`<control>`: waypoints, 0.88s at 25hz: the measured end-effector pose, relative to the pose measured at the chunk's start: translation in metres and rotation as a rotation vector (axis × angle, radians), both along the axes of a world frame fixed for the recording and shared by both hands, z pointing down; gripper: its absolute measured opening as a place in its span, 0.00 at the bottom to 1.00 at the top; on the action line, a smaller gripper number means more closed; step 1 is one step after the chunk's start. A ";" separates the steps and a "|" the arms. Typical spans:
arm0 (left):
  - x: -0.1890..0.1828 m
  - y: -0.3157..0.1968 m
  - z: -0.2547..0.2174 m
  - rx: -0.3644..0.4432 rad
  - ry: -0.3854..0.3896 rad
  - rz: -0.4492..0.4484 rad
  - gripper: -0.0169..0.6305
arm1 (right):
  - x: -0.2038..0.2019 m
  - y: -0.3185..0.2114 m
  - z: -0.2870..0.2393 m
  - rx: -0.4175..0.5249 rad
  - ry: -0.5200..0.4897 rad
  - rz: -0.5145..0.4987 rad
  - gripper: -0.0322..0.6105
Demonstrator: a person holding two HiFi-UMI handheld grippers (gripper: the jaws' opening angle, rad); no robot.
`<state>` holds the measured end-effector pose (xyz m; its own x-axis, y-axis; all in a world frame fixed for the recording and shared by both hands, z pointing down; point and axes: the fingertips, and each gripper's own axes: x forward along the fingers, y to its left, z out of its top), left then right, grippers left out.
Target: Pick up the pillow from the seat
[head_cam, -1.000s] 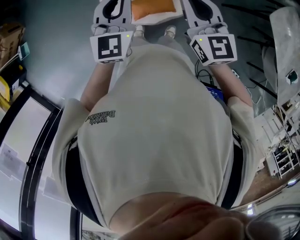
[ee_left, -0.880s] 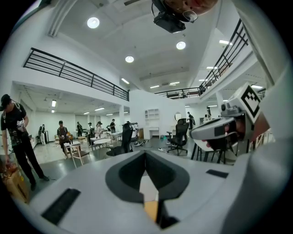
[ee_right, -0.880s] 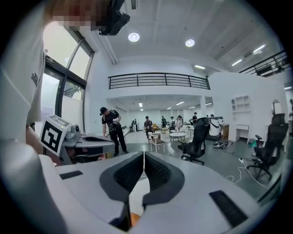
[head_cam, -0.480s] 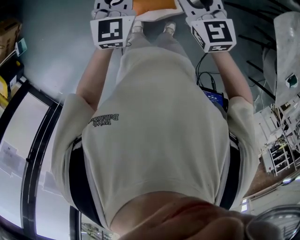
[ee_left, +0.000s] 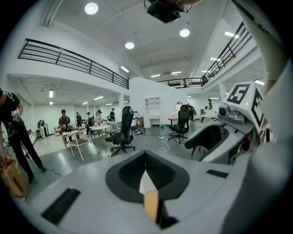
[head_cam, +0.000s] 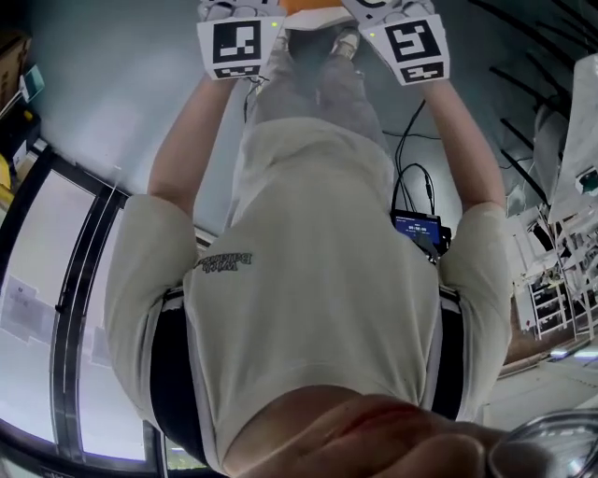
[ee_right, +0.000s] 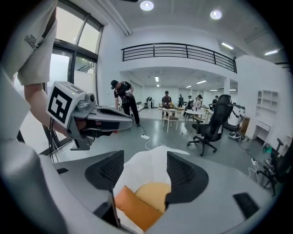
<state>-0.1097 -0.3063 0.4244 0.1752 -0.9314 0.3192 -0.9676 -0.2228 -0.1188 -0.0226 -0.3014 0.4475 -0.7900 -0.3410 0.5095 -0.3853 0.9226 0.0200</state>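
The pillow [head_cam: 313,7], orange with a white edge, is held up in the air in front of the person, at the top edge of the head view. My left gripper [ee_left: 147,183] is shut on a thin fold of the pillow [ee_left: 150,203], which shows as a white and orange sliver between the closed jaws. My right gripper [ee_right: 145,176] has its jaws opening; the pillow [ee_right: 151,194] bulges loosely between the two wide-apart pads. The head view shows only the marker cubes of the left gripper [head_cam: 235,42] and the right gripper [head_cam: 416,47]; their jaws are cut off.
This is a large hall with a grey floor. A black office chair [ee_right: 211,124] and a table with chairs [ee_right: 171,116] stand ahead, with several people beyond. A cable [ee_right: 147,137] lies on the floor. A glass wall [head_cam: 56,280] runs along the left.
Both arms have stretched out, so the grippers and pillow have moved to the top edge of the head view. Less of the pillow shows now.
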 end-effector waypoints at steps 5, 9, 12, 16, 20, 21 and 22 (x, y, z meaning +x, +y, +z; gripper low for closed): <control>-0.011 -0.009 0.076 -0.065 0.008 -0.020 0.04 | -0.017 0.005 0.086 -0.063 0.051 -0.057 0.53; -0.020 -0.011 0.145 -0.105 0.005 -0.017 0.04 | -0.032 0.011 0.157 -0.118 0.080 -0.088 0.55; -0.029 -0.004 0.205 -0.154 0.009 -0.044 0.04 | -0.039 0.017 0.211 -0.159 0.102 -0.107 0.57; -0.042 0.011 0.284 -0.217 0.027 -0.070 0.04 | -0.051 0.025 0.287 -0.205 0.132 -0.110 0.59; -0.047 0.020 0.348 -0.252 0.027 -0.057 0.04 | -0.063 0.031 0.354 -0.256 0.149 -0.097 0.61; -0.047 0.021 0.362 -0.261 0.028 -0.056 0.04 | -0.064 0.033 0.367 -0.263 0.154 -0.099 0.61; -0.048 0.022 0.375 -0.268 0.029 -0.057 0.04 | -0.065 0.035 0.380 -0.268 0.161 -0.103 0.61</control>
<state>-0.1572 -0.2841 0.7990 0.1376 -0.8227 0.5516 -0.9816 -0.1879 -0.0353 -0.0875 -0.2665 0.8279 -0.7152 -0.1002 0.6917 -0.3010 0.9374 -0.1753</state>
